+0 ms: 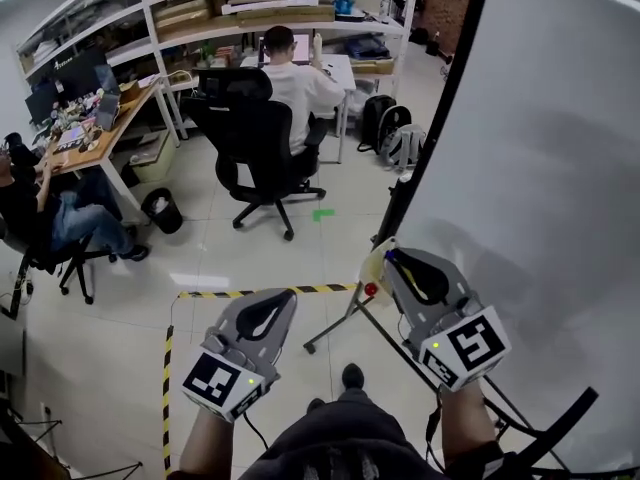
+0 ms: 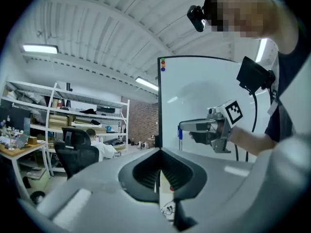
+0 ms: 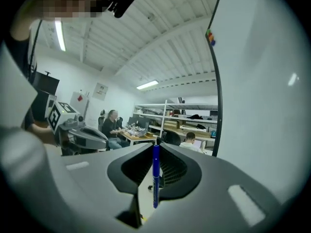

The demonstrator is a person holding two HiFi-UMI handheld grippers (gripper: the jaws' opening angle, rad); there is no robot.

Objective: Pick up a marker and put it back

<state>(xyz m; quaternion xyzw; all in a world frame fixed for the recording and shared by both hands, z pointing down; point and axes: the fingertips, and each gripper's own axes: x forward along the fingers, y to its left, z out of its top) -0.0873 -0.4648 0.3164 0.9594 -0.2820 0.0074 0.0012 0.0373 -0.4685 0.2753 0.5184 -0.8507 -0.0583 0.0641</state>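
Note:
A blue marker [image 3: 156, 174] stands upright between the jaws of my right gripper [image 3: 156, 147], which is shut on it. In the head view this right gripper [image 1: 392, 256] is raised at the left edge of the whiteboard [image 1: 540, 168], with the marker [image 1: 397, 259] at its tips. My left gripper [image 1: 283, 296] hangs lower and to the left over the floor, jaws shut with nothing between them. From the left gripper view, the right gripper [image 2: 183, 126] points level with the marker [image 2: 180, 132] hanging from its tip, in front of the whiteboard [image 2: 204, 91].
The whiteboard's stand legs [image 1: 345, 318] reach onto the floor beside yellow-black tape [image 1: 260, 291]. A person sits in a black office chair [image 1: 262, 143] at a desk ahead. Another person [image 1: 45, 208] sits at the left desk, near a bin [image 1: 162, 210]. Shelves [image 1: 250, 13] line the back.

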